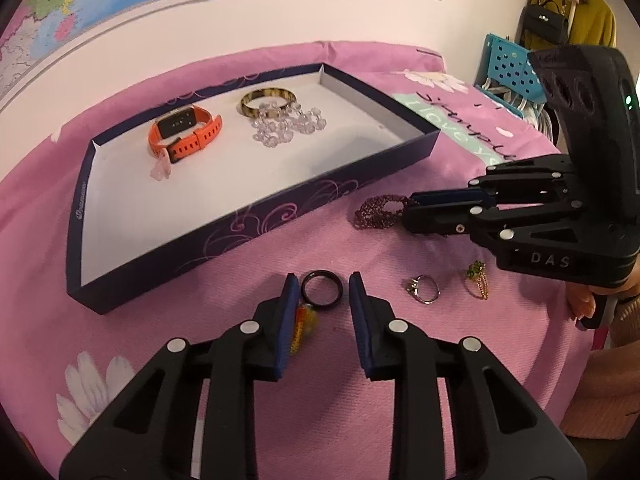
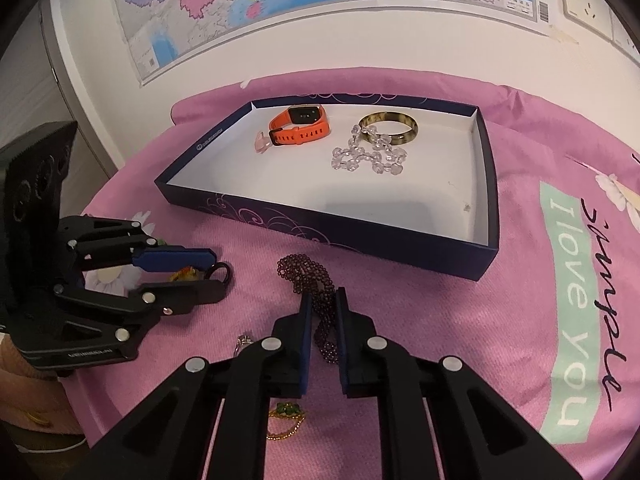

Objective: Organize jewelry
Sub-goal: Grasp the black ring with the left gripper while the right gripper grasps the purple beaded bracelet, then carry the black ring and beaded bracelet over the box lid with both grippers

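Pink flowered cloth (image 1: 400, 360) over a round table against a white wall with a map (image 2: 280, 0) pinned to it; a shallow dark-blue tray (image 1: 256, 220) with a white floor lies across the upper middle of both views. Already in the tray: an orange watch (image 1: 184, 130), a tortoiseshell bangle (image 1: 268, 100), a clear bead string (image 1: 288, 126) touching the bangle, and a small pink piece (image 1: 162, 168) just beside the watch. Out on the cloth, near the tray's front wall: a purple bead bracelet (image 2: 316, 292), a black ring (image 1: 322, 286), a silver ring (image 1: 424, 290) and a gold piece with a green stone (image 1: 478, 280). The right gripper (image 2: 323, 300) has its blue pads closed in to a narrow gap around the purple bead bracelet, which runs lengthwise between them, its far loop spilling out past the tips toward the tray (gripped or just bracketed, hard to say). The left gripper (image 1: 323, 286) stands spread, the black ring flat on the cloth between its tips, touching neither pad as far as can be seen; something orange-yellow (image 1: 304, 320) sits against its left pad, identity unclear. Judgement: the bracelet's long axis lines up with the right fingers and points toward the tray straight ahead in the upper centre of the right wrist view, so the right hand is the nearer for that carry; the left need only close on the ring.
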